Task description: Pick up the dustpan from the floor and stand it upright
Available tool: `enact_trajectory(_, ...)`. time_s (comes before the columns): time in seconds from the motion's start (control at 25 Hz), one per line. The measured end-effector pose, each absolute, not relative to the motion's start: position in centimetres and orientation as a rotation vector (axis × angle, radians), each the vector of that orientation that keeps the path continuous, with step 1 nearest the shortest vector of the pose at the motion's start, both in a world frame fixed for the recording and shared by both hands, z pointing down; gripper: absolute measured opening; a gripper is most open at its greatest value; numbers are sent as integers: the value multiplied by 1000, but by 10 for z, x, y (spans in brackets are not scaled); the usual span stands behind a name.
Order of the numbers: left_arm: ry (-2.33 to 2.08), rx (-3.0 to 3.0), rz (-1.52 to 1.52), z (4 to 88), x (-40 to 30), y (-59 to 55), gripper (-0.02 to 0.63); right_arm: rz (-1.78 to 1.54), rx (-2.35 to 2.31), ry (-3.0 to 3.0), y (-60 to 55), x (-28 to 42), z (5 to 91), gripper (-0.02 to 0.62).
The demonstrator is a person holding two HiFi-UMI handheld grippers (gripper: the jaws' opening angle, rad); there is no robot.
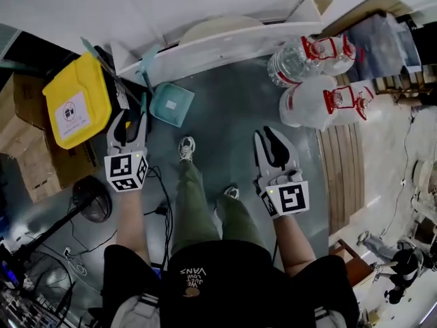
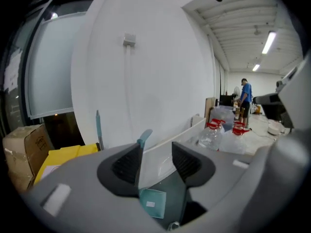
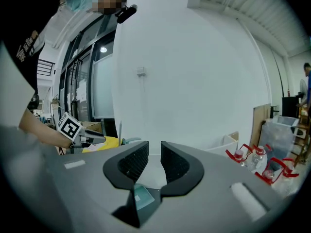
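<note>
Long white panel point(image 1: 218, 39) lies along the wall. Yellow bin point(image 1: 75, 101) to its left. Teal dustpan point(image 1: 171, 103) stands on the floor between them, handle up. Left gripper point(image 1: 130, 119) — jaws wide apart, gripping nothing. Right gripper point(image 1: 270, 141) — narrow gap, empty.

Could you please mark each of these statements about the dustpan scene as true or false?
1. The teal dustpan stands upright by the white panel. True.
2. The left gripper is clamped on the dustpan's handle. False: its jaws are apart and clear of the handle.
3. The right gripper holds a water bottle. False: nothing is between its jaws.
4. In the head view, a yellow bin sits left of the dustpan. True.
5. The water bottles have blue handles. False: the handles are red.
</note>
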State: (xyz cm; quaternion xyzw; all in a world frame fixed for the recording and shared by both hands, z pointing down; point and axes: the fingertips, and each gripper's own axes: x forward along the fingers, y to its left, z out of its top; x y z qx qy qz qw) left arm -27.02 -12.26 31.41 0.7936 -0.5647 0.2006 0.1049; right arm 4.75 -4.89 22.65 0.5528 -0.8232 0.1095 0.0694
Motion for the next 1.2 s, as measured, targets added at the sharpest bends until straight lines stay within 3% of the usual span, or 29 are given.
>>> enact_trajectory(0.44, -1704, 2462, 416, 190, -206, -2, 218, 342, 1650, -2626, 48, 79, 149, 78)
enact_trajectory(1.0, -1594, 2559, 296, 109, -132, 99, 216, 361, 1654, -2676, 145, 112, 95, 40)
enact_trajectory(1.2, -1549, 2602, 277, 95, -135, 112, 135, 377, 1677, -2668, 156, 94, 86, 18)
